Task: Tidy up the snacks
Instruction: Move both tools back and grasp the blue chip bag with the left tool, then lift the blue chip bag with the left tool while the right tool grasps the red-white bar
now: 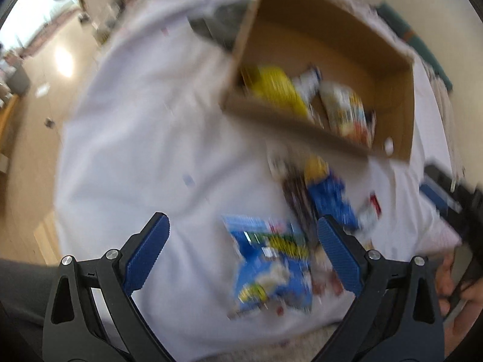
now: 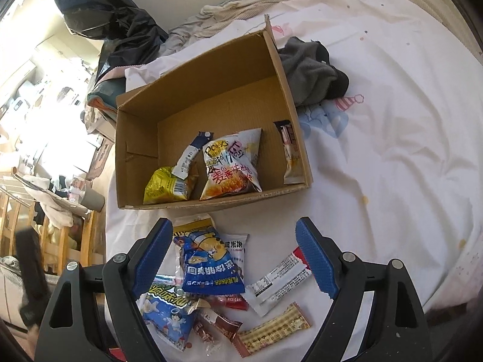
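An open cardboard box (image 2: pixel 289 96) stands on a white bedsheet and holds a yellow packet (image 2: pixel 167 185), a white chips bag (image 2: pixel 234 163), a blue-white sachet (image 2: pixel 191 157) and a slim bar (image 2: pixel 290 154). Several loose snacks lie in front of it, among them a blue bag (image 2: pixel 211 267), a white bar (image 2: pixel 279 282) and a tan wafer (image 2: pixel 273 333). My right gripper (image 2: pixel 234 259) is open and empty above this pile. In the blurred left wrist view my left gripper (image 1: pixel 241 244) is open and empty over a blue packet (image 1: pixel 271 265), with the box (image 1: pixel 398 102) beyond.
A grey-black garment (image 2: pixel 314 72) lies behind the box on the sheet (image 2: pixel 392 150). A black plastic bag (image 2: pixel 120 33) and crumpled bedding sit at the far edge. The bed's left edge drops to a cluttered room with a wooden rack (image 2: pixel 51 229).
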Action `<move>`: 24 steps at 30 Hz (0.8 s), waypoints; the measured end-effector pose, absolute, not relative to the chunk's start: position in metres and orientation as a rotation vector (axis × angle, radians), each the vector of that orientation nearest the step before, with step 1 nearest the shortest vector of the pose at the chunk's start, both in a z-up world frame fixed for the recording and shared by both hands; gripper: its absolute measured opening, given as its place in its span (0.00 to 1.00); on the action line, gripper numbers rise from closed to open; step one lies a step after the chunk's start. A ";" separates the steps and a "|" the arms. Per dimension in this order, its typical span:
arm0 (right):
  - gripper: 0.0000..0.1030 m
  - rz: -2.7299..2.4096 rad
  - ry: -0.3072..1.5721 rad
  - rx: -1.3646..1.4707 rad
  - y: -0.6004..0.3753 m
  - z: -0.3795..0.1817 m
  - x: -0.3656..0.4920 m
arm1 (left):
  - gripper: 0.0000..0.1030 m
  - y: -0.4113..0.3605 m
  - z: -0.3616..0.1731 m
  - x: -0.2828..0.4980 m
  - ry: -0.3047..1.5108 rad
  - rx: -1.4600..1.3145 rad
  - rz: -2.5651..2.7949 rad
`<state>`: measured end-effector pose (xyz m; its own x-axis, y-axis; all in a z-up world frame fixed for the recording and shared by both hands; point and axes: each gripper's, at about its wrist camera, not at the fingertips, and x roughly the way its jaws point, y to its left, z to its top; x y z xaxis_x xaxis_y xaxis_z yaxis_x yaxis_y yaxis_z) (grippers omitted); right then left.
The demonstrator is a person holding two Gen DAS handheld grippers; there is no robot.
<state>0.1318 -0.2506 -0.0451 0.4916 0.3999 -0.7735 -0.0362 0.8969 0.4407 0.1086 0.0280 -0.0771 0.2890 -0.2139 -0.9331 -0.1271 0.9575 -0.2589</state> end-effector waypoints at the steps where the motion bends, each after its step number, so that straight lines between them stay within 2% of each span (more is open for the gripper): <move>1: 0.84 0.270 1.032 0.396 -0.251 -0.046 0.132 | 0.94 0.022 -0.085 0.108 1.316 -0.306 -0.079; 5: 0.84 0.267 1.043 0.402 -0.252 -0.048 0.132 | 0.94 -0.001 -0.111 0.106 1.429 -0.279 -0.134; 13: 0.84 0.251 1.049 0.410 -0.261 -0.049 0.130 | 0.93 -0.023 -0.136 0.106 1.519 -0.234 -0.158; 15: 0.84 0.244 1.053 0.417 -0.263 -0.050 0.131 | 0.89 -0.025 -0.140 0.102 1.533 -0.221 -0.157; 16: 0.84 0.242 1.056 0.422 -0.264 -0.050 0.132 | 0.84 -0.025 -0.140 0.100 1.538 -0.217 -0.159; 17: 0.84 0.242 1.058 0.425 -0.264 -0.051 0.132 | 0.73 -0.024 -0.141 0.099 1.541 -0.216 -0.164; 20: 0.84 0.244 1.064 0.429 -0.264 -0.052 0.133 | 0.59 -0.019 -0.137 0.095 1.530 -0.218 -0.157; 24: 0.84 0.251 1.065 0.427 -0.263 -0.052 0.135 | 0.53 -0.008 -0.126 0.092 1.499 -0.213 -0.146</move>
<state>0.1345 -0.2629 -0.0523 0.4667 0.3998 -0.7889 0.0048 0.8908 0.4543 0.0921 -0.0081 -0.1260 0.0683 -0.2271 -0.9715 -0.0349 0.9726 -0.2298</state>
